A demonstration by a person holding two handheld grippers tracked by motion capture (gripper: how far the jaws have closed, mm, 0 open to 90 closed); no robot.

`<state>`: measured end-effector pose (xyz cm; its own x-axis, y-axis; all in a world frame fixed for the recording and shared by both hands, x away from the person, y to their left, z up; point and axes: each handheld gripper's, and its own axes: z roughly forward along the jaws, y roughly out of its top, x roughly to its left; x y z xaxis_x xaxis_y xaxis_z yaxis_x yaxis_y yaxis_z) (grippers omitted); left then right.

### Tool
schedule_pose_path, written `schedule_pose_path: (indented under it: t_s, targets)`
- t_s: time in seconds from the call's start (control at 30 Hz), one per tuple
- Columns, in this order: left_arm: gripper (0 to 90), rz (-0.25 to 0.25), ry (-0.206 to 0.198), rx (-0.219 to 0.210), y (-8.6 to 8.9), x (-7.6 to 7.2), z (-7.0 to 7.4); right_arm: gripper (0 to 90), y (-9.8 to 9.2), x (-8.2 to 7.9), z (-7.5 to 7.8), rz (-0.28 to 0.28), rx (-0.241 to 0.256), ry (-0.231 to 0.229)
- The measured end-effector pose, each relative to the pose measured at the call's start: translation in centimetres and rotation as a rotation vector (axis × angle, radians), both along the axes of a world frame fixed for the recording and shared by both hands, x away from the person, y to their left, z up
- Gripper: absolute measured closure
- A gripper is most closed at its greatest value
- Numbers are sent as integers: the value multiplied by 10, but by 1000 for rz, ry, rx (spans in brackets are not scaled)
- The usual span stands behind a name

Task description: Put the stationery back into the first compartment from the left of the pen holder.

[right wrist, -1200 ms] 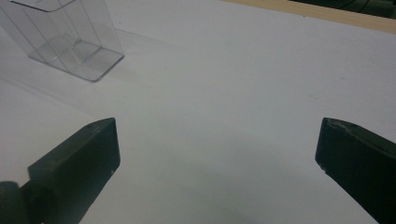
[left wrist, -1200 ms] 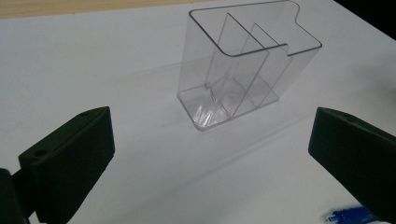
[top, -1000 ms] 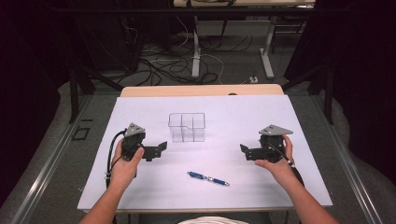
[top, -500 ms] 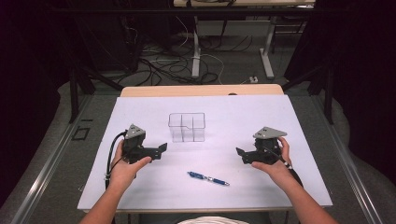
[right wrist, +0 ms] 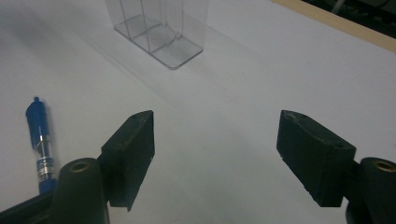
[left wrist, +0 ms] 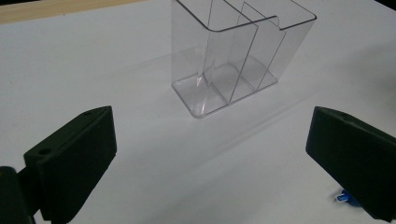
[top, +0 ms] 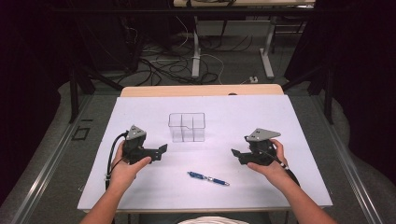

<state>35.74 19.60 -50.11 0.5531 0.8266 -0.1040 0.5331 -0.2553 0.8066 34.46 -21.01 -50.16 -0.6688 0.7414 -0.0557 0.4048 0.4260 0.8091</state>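
Table (top: pixel 140 186) w/ white top, wooden strip along far edge; dark floor w/ cables behind it.

Clear plastic organizer (top: pixel 187 127) stands upright, roughly mid-table toward the far side, split by inner walls into compartments, all empty. Left gripper view looks at it from close up, ahead btwn the jaws and apart from them; right gripper view has its base at top edge, farther off.

Left gripper (top: pixel 161 151) held in person's left hand (top: pixel 126 168), on the left side of table, low over the surface, jaws pointing toward table centre. Jaws spread wide apart, nothing btwn them, just bare white top in the left gripper view. Cable loops off its back end toward the near-left.

Right gripper (top: pixel 236 155) held in right hand (top: pixel 271 165), on the right side, approx mirror of the left one, jaws pointing toward centre. Also spread wide, gripping nothing; white top shows in the gap in the right gripper view.

Blue pen (top: pixel 208 178) lies flat on the table, near side, btwn the two grippers and a bit closer to the person than both. Well apart from the organizer. Not touched by either gripper. In right gripper view it lies beside the left-hand jaw, silver band near its lower end. In left gripper view a small blue bit peeks out under the right-hand jaw.
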Motion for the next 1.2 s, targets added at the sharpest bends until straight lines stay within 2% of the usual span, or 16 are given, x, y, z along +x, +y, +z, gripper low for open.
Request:
schedule_pose_path:
  t_s: [0.03, 0.13, 0.27, 0.43, 0.47, 0.5, 0.53, 0.6, 0.67, 0.87, 1.1, 1.2]
  targets:
    - [22, 10, 7, -18, -1, 0, -1, 313, 1, -1, 0, 9, -5, 11]
    - [29, 6, 8, -10, -1, -1, -1, 341, 6, -1, 0, 53, -40, 13]
    - [36, 0, 2, 0, -1, -1, -1, 357, 14, -2, -2, 115, -55, 15]
    - [43, 10, 7, -5, 0, -2, -1, 357, 27, -3, -2, 187, -100, 72]
    - [44, 15, -7, 0, 0, -2, -1, 358, 30, -3, -2, 198, -102, 73]
    - [45, 0, 7, 10, 2, -2, 0, 358, 33, -4, -2, 215, -111, 86]
    - [45, 19, 1, -12, 1, -2, -2, 361, 37, -5, -3, 216, -116, 85]
    - [48, 24, -5, -11, 1, -1, -2, 401, 42, -5, -3, 237, -119, 111]
    - [49, 21, 13, -17, 2, -2, -2, 445, 48, -6, -4, 257, -108, 129]
    - [54, 16, 16, -10, 3, -1, -2, 506, 67, -6, -8, 313, -162, 210]
    - [58, 13, 17, 6, 4, 0, -3, 538, 87, -5, -13, 375, -235, 264]
    - [59, 12, 18, 7, 3, 0, -3, 545, 93, -6, -14, 383, -265, 295]
